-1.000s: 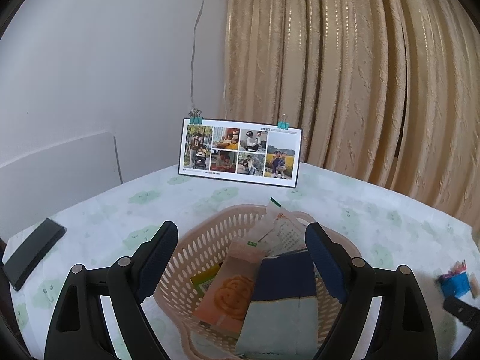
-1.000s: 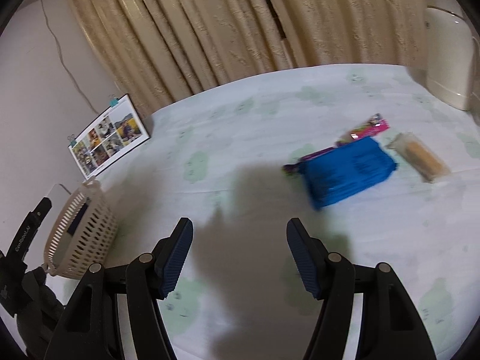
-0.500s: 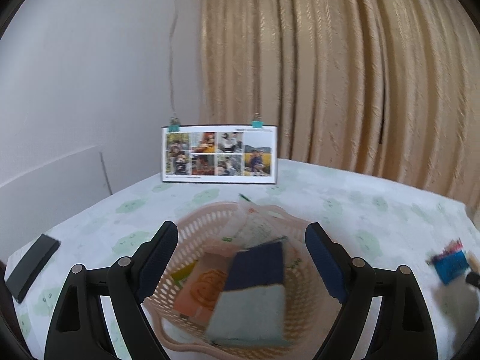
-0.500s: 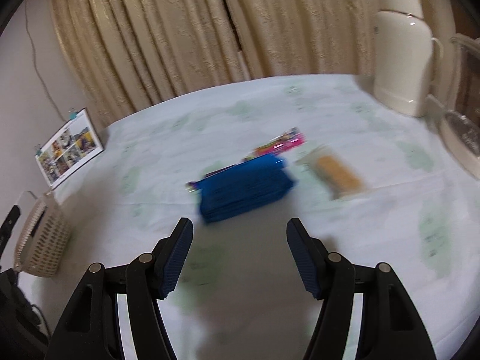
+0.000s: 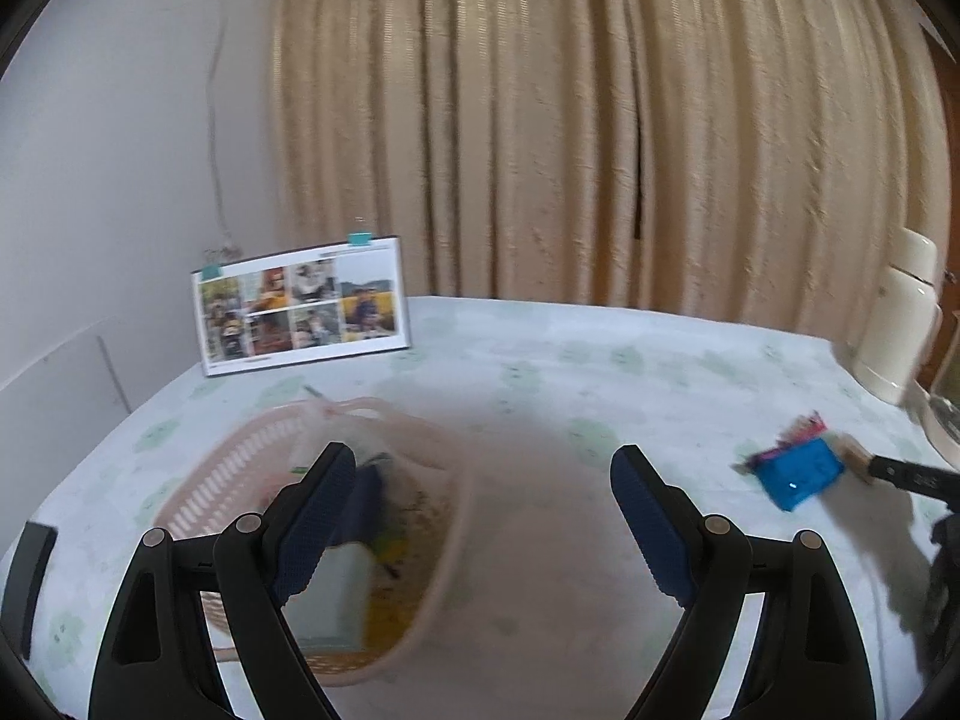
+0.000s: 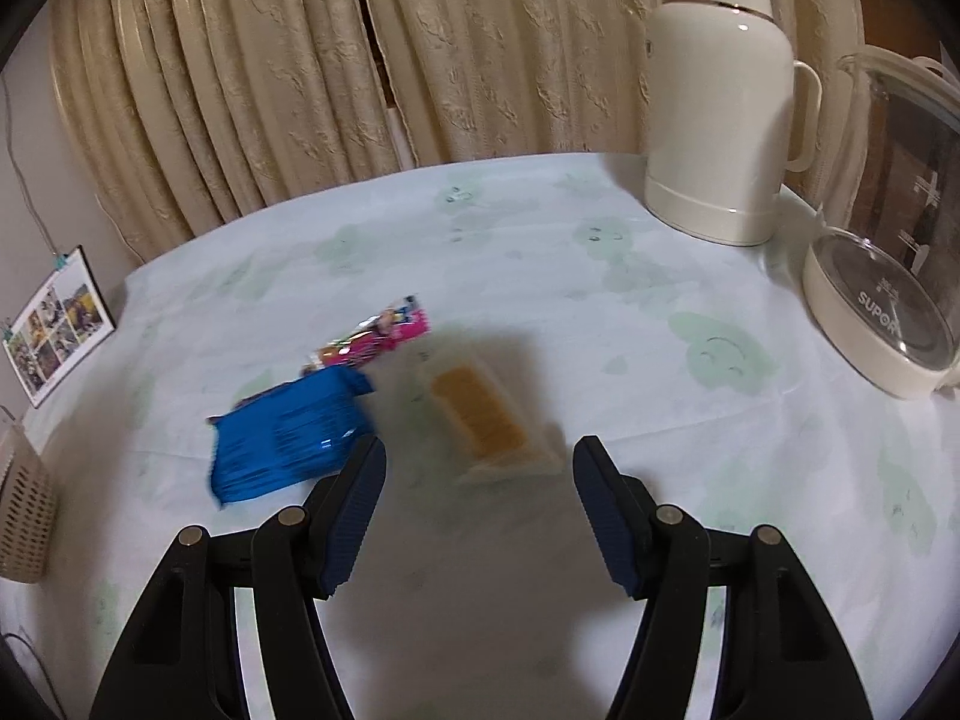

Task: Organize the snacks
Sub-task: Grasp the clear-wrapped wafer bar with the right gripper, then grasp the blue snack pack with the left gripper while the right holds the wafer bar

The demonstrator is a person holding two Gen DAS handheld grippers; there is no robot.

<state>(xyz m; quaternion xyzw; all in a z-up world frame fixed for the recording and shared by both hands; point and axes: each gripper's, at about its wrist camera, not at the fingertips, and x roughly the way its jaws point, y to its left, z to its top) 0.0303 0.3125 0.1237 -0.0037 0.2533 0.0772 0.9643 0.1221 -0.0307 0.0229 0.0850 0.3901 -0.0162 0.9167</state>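
Since the right gripper point(image 6: 477, 516) hangs with its jaws spread wide and nothing between them, just short of the clear-wrapped cracker pack point(image 6: 489, 414), the step in hand looks like picking that pack up for the basket point(image 5: 228, 474), and doing it well means lowering straight down so the fingers straddle its narrow sides rather than its ends. It lies flat on the tablecloth point(image 6: 630, 312), close beside the blue snack bag point(image 6: 288, 438), so the left finger should slip into the gap between them without catching the blue wrapper; the pink candy packet point(image 6: 375, 339) lies further back and is out of the way. Close gently, as crackers crush and film slips. Meanwhile the left gripper point(image 5: 477, 522), equally wide open and holding nothing, hovers by the basket already holding several packets
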